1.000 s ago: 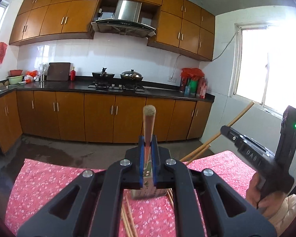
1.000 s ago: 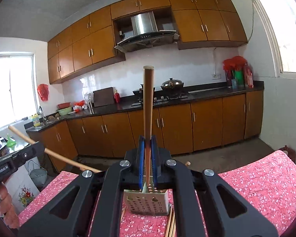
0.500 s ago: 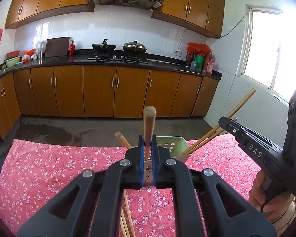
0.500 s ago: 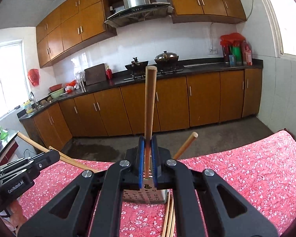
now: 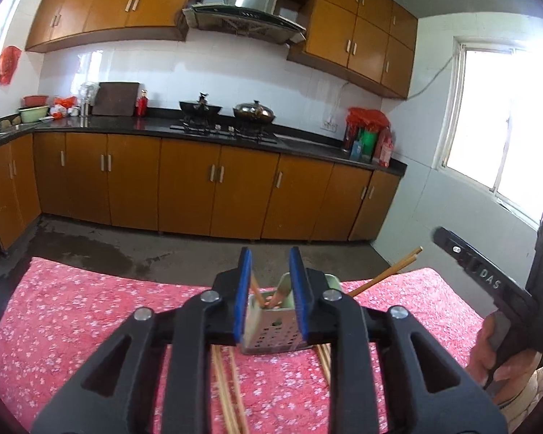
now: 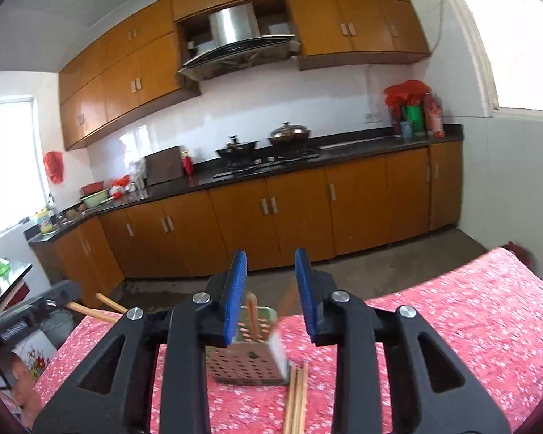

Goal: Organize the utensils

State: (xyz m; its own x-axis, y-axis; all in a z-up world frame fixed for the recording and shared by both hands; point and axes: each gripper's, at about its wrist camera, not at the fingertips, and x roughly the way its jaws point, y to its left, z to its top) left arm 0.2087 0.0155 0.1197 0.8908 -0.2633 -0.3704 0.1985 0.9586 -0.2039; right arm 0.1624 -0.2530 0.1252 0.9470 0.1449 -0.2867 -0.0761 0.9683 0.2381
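A perforated metal utensil holder (image 5: pixel 271 336) (image 6: pixel 249 361) stands on the red floral tablecloth (image 5: pixel 90 307). My left gripper (image 5: pixel 270 289) hovers just above and in front of it, jaws opening, nothing pressed between the blue pads. Chopsticks (image 5: pixel 257 293) stand inside the holder. My right gripper (image 6: pixel 270 293) is also opening over the holder. A chopstick (image 6: pixel 251 316) stands in the holder below the pads, free of them. More chopsticks (image 5: pixel 391 271) lean out of the holder toward the hand-held right gripper (image 5: pixel 488 282).
Loose chopsticks lie on the cloth on both sides of the holder (image 5: pixel 228 387) (image 6: pixel 297 398). The left gripper's body (image 6: pixel 29 314) shows at the left edge of the right wrist view. Behind the table are the bare floor and brown kitchen cabinets (image 5: pixel 217 188).
Both grippers were shut on an upright chopstick each; now both have opened and the chopsticks have dropped into the holder. Both grippers have come down toward the holder.
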